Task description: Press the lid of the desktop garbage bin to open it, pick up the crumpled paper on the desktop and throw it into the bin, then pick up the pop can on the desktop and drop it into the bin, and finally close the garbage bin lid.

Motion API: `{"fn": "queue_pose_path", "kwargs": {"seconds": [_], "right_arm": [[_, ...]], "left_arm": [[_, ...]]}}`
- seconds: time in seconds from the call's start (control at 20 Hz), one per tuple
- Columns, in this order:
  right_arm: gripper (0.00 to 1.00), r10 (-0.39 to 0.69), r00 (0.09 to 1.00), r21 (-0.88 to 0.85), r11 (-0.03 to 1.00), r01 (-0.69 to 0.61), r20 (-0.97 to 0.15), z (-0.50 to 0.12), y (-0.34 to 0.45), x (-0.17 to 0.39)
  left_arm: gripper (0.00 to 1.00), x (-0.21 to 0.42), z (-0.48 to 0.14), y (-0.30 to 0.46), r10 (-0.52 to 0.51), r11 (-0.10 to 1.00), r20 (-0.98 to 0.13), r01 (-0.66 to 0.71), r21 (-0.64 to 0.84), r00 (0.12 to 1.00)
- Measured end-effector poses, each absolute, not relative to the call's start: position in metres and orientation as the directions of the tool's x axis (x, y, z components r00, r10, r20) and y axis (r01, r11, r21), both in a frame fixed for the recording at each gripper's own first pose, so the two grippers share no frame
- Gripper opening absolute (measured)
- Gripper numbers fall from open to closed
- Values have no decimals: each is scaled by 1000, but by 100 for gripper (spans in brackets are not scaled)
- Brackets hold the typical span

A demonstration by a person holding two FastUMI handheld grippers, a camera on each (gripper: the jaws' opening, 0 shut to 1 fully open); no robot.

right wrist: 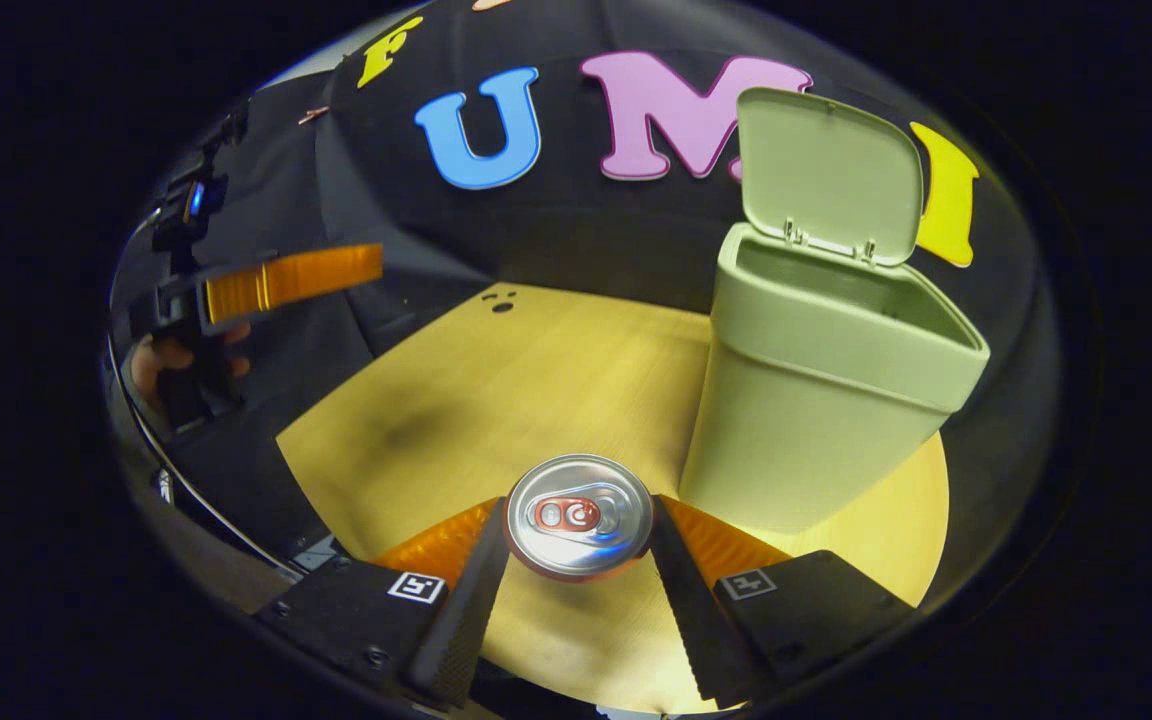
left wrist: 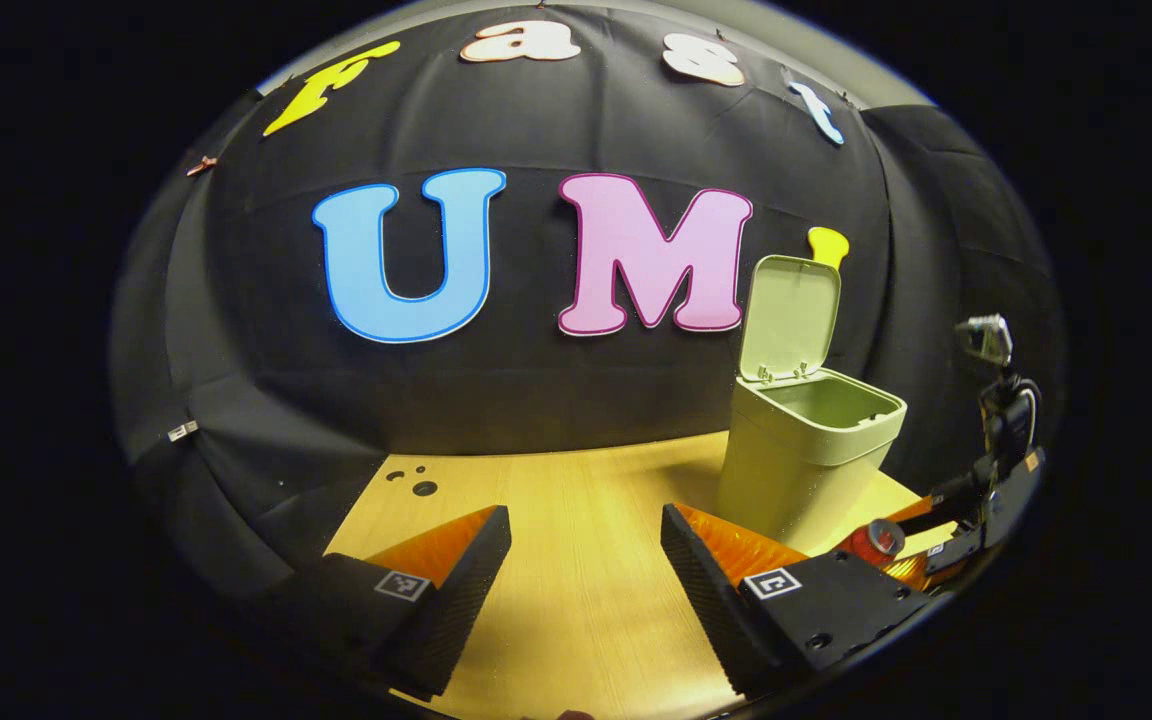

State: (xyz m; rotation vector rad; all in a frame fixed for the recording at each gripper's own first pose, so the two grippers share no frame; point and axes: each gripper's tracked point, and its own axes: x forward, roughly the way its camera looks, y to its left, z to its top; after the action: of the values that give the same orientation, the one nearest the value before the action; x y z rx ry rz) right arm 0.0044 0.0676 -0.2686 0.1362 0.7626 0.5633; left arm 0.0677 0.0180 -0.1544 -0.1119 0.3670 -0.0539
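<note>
The pale green bin (right wrist: 816,400) stands on the wooden table (right wrist: 496,380) with its lid (right wrist: 831,175) tipped up and its mouth uncovered. My right gripper (right wrist: 578,530) is shut on the pop can (right wrist: 578,515), whose silver top faces the camera, just left of the bin's base. In the left gripper view the bin (left wrist: 806,450) stands to the right with its lid (left wrist: 791,315) upright. Low beside it there are the red can (left wrist: 876,540) and the right gripper (left wrist: 921,545). My left gripper (left wrist: 586,520) is open over bare table, nothing between its fingers.
Small dark holes (left wrist: 424,488) mark the table's far left corner. The black cloth wall rises close behind the table and the bin. In the right gripper view, the left gripper (right wrist: 286,280) hangs off the table's left side, held by a hand (right wrist: 166,360).
</note>
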Motion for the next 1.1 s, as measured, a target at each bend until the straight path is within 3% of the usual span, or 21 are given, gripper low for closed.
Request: {"fn": "queue_pose_path", "kwargs": {"seconds": [0.7,1.1], "right_arm": [[83,461,809,384,866,-321,-364,-151,8,104],[83,351,875,367,903,-223,-332,-145,-52,159]], "left_arm": [[98,75,-155,-12,-94,989,-362,46,-138,927],[98,87,-157,-21,-71,991,-372,22,-136,925]]}}
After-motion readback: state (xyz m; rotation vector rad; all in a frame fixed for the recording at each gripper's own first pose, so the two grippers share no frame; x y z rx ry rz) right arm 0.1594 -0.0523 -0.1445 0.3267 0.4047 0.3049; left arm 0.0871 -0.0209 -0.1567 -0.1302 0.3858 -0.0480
